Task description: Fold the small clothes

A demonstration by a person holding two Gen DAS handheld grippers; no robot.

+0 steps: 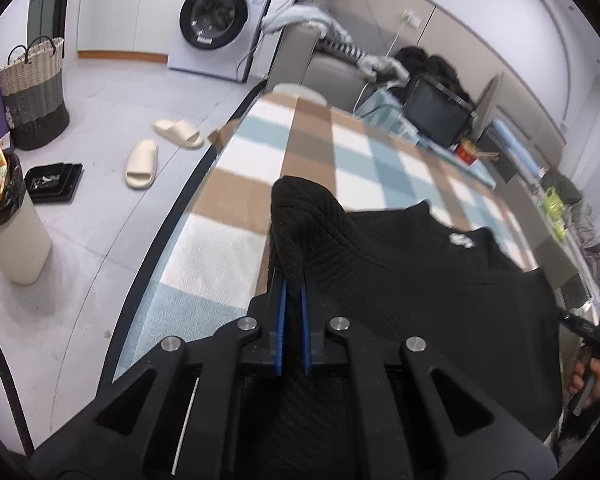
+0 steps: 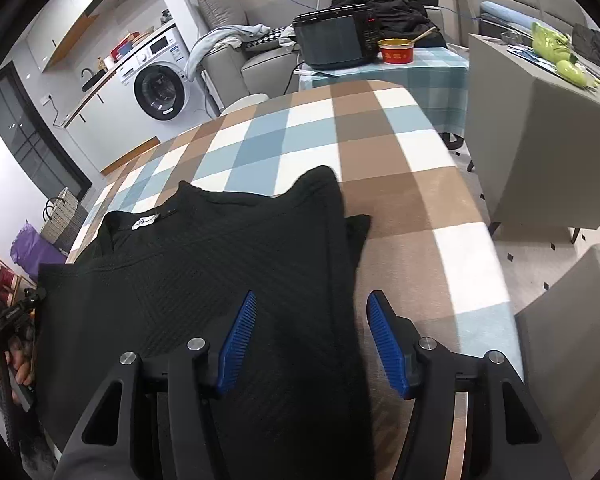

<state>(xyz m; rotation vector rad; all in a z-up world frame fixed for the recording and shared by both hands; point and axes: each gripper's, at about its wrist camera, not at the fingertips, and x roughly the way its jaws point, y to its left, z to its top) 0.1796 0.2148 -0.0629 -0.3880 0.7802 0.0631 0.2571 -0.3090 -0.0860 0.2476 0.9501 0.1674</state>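
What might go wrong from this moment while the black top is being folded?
1. The left tongs pinch only a raised bit of the black ribbed top, which may slip out when lifted.
2. The right tongs are open over the top's right edge, so one-sided pulling could drag the top across the checked blanket.
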